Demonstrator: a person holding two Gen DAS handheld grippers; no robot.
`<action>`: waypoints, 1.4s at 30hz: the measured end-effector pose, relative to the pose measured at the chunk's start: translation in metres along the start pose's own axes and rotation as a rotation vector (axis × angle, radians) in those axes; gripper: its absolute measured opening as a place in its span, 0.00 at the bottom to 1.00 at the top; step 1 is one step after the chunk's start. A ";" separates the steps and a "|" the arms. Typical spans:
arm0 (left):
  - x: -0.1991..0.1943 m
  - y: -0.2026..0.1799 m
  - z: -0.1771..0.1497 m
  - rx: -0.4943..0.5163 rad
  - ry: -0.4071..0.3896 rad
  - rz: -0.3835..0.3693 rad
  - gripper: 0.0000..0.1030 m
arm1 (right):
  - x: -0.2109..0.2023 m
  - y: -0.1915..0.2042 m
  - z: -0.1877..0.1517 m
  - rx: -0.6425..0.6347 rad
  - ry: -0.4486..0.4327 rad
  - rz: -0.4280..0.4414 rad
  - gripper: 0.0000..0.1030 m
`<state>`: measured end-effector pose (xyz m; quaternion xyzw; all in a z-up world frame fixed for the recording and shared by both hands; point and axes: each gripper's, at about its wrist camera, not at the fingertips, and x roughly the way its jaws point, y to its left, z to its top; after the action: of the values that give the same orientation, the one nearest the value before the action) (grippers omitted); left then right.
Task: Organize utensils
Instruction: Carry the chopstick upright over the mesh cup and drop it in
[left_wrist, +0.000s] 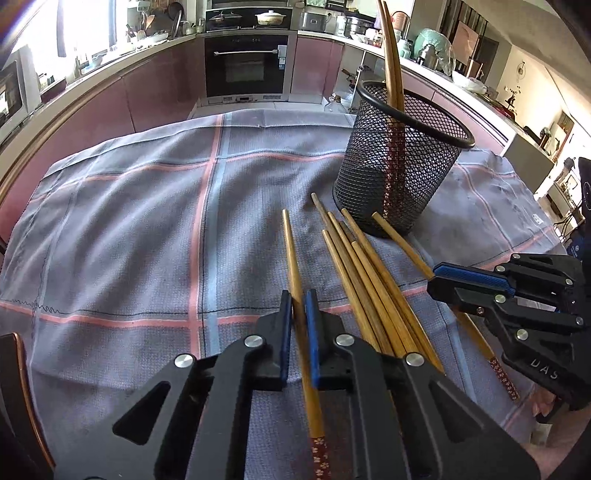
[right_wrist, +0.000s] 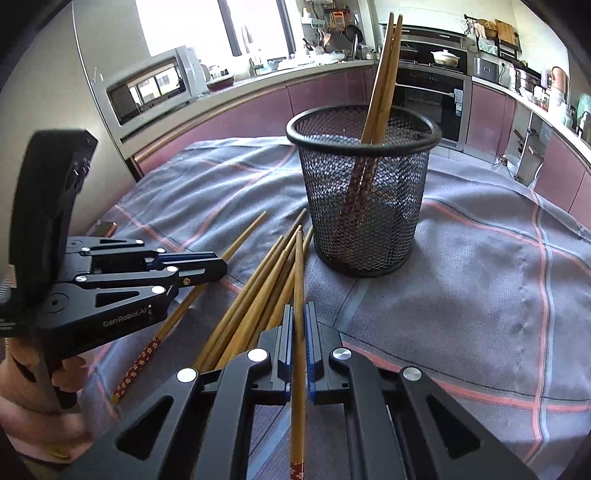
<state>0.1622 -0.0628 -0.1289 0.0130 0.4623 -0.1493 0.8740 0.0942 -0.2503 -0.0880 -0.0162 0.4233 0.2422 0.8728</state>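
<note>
Two pieces of writing made out. Read "GenRobot.AI" in pale letters along the side of the left gripper (right_wrist: 218, 266), as seen from the right wrist view. Read "DAS" on the body of the right gripper (left_wrist: 437, 277) from the left wrist view, with anything further cut off by the edge.

Found both grippers tilted steeply down toward the checked cloth (left_wrist: 129, 221), side by side and close together, the right one reaching in from the right edge of the left view. Saw a hand (right_wrist: 40, 387) wrapped round the handle of the left gripper at the lower left of the right view.

Found the left gripper's jaws pinched tight on one chopstick (left_wrist: 291, 251), held partway along its length, tip pointing away and red flowered end trailing back beneath the gripper. Likewise found the right gripper's jaws squeezed shut on another chopstick (right_wrist: 298, 266), tip aimed toward the mesh cup (right_wrist: 365, 206).

Left lying between the two held sticks: a loose bundle of chopsticks (left_wrist: 369, 280), fanned on the cloth, tips just short of the cup's base. Noted a pair of chopsticks (right_wrist: 388, 66) already standing in the cup, leaning on its rim, patterned ends down.
</note>
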 end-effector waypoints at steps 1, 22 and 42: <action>-0.003 0.001 -0.001 -0.004 -0.005 -0.007 0.07 | -0.005 0.000 0.000 0.000 -0.011 0.011 0.05; -0.128 0.006 0.017 0.018 -0.264 -0.283 0.07 | -0.100 -0.018 0.020 0.050 -0.315 0.103 0.05; -0.184 -0.004 0.077 0.027 -0.441 -0.313 0.07 | -0.141 -0.020 0.068 0.007 -0.484 0.060 0.05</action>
<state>0.1256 -0.0329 0.0647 -0.0800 0.2551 -0.2881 0.9195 0.0787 -0.3100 0.0570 0.0579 0.2029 0.2635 0.9413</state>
